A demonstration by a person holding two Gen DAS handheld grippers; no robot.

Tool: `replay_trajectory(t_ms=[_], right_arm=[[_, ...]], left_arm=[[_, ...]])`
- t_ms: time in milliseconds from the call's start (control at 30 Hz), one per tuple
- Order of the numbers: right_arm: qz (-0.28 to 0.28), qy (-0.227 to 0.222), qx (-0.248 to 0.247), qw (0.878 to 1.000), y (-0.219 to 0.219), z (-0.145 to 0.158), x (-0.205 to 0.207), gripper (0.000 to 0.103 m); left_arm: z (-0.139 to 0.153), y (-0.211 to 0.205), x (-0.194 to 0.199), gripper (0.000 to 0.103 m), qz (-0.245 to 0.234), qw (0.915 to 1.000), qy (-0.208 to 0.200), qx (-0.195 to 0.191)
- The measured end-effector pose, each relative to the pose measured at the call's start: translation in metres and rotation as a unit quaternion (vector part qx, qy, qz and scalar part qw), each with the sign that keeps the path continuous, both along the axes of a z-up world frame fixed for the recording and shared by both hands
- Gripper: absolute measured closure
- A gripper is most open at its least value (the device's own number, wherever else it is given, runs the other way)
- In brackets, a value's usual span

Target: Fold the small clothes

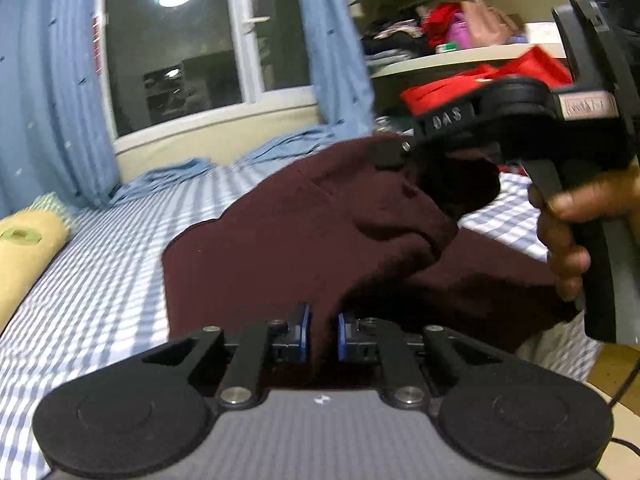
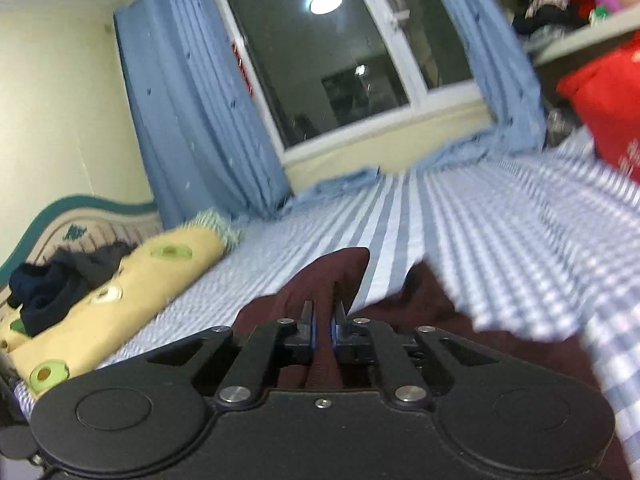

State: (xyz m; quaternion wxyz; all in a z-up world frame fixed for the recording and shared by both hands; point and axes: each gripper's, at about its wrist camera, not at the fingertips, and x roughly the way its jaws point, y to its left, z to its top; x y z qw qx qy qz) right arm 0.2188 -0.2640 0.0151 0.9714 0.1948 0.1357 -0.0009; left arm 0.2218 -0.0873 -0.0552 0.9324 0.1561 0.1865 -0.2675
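The maroon garment (image 1: 304, 232) lay on the blue-and-white checked bedsheet (image 1: 92, 280), with both grippers pinching it. The left gripper (image 1: 323, 334) had its blue pads closed on a fold of the cloth at the near edge. The right gripper (image 2: 323, 322) was clamped tight on a ribbed edge, which stood up in a peak beyond its fingers. From the left wrist view, the right gripper's tips were buried in dark fabric and could not be made out; a hand (image 1: 568, 236) on its handle was cut off at the frame edge. Motion blur smeared the sheet and the red bag (image 2: 608, 108). A yellow pillow (image 2: 120, 300) lay to the left.
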Motion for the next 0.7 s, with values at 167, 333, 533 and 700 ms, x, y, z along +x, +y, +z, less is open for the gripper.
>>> replay_trajectory(t_ms=[167,333,533,700], right_arm=[[-0.063,0.0,-0.033,0.997,-0.032,0.006,-0.035,0.098],[-0.117,0.041,-0.012,0.992,-0.066,-0.021,-0.066,0.098],[-0.134,0.092,0.015,0.987,-0.073,-0.062,-0.078,0.098],[-0.145,0.098,0.011,0.985,-0.062,-0.074,-0.084,0.098]], left_arm=[[0.002,-0.038,-0.009,0.091,-0.056,0.9984,0.007,-0.004],[-0.012,-0.064,-0.006,0.09,-0.089,0.9948,0.048,-0.005],[-0.029,-0.071,-0.008,0.089,-0.095,0.9935,0.059,0.022],[-0.029,-0.064,-0.01,0.088,-0.098,0.9928,0.067,0.014]])
